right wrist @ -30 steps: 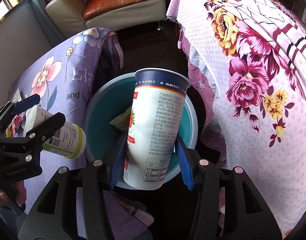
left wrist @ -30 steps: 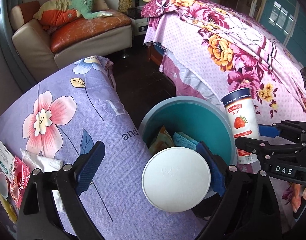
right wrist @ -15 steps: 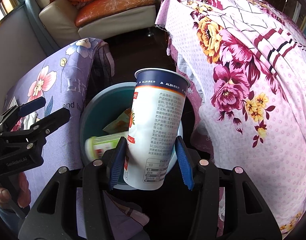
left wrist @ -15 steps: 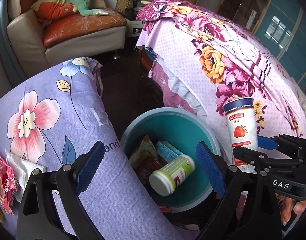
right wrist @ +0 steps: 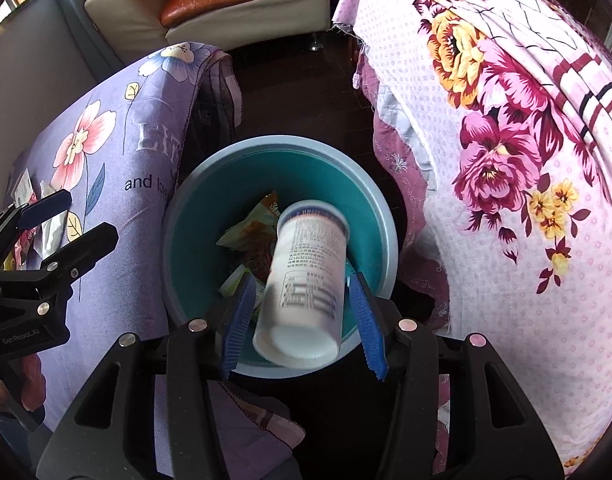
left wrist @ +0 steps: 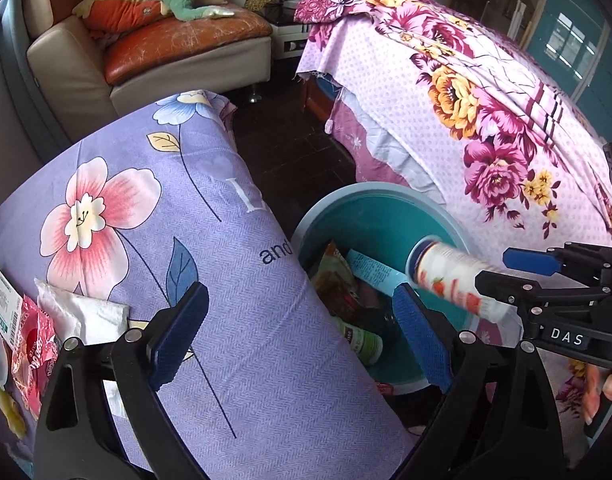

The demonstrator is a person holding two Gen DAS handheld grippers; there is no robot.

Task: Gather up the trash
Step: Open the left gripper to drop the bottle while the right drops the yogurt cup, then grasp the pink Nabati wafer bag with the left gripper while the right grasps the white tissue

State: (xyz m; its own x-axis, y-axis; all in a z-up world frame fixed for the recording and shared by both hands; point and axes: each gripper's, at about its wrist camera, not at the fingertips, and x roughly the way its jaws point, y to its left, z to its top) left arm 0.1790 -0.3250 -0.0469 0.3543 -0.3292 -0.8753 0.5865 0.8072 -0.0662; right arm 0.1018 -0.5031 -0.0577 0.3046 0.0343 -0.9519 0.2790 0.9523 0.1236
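1. Two grippers hover at the bin [right wrist: 194, 248], and the near one, the right gripper [right wrist: 302, 320], has its jaws spread wide: the blurred cup [right wrist: 306, 276] between the pads touches neither and tips mouth-first over the bin's near rim.
2. The risk, as I judge it: the cup is loose and tilted, so it may clip that near rim and bounce onto the dark floor, or land on the heap of wrappers [right wrist: 254, 236] and roll.
3. The bin looks partly filled; a green-capped bottle [left wrist: 361, 340] already lies inside, so a tall cup might sit proud.
4. The left gripper [left wrist: 298, 332], jaws also released and holding nothing, hangs over the purple cloth [left wrist: 242, 340] at the bin's left edge, pointing forward and down.
5. Farther left, near the cloth's left edge, lie more scraps: a red packet [left wrist: 32, 348] and white tissue [left wrist: 82, 316]. A hasty swing back for them could knock the bin.
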